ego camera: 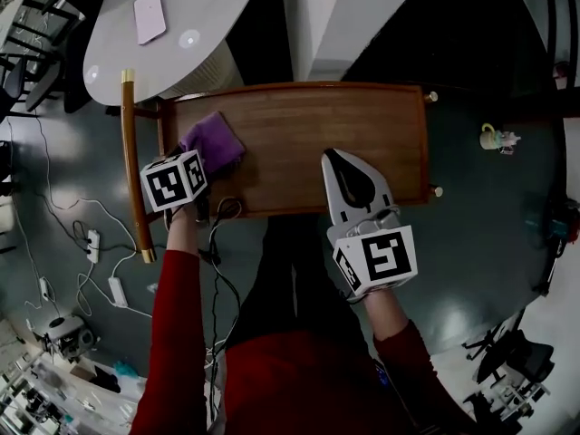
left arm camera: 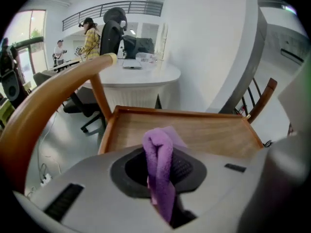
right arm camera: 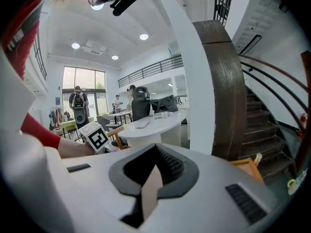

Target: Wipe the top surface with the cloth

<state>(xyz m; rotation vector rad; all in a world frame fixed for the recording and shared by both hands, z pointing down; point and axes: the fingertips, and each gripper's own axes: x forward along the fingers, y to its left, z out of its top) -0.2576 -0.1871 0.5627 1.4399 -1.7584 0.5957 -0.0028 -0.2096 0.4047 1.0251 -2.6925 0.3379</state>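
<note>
The wooden top (ego camera: 299, 125) is a long tray-like surface with a raised rim. On its left end lies a purple cloth (ego camera: 213, 143). My left gripper (ego camera: 201, 159) is shut on the cloth's near edge. In the left gripper view the cloth (left arm camera: 159, 154) stands bunched between the closed jaws of the left gripper (left arm camera: 163, 152), with the wooden top (left arm camera: 214, 132) beyond. My right gripper (ego camera: 333, 158) hovers over the front middle of the top, shut and holding nothing. In its own view the right gripper (right arm camera: 156, 150) points up and away from the wood.
A curved wooden handle bar (ego camera: 132, 166) runs along the left end of the top. A white round table (ego camera: 181, 62) with a flat device (ego camera: 149, 16) stands behind. Cables (ego camera: 91, 243) trail on the floor at left. A small mug (ego camera: 492, 138) sits at right. A staircase (right arm camera: 265, 130) rises nearby.
</note>
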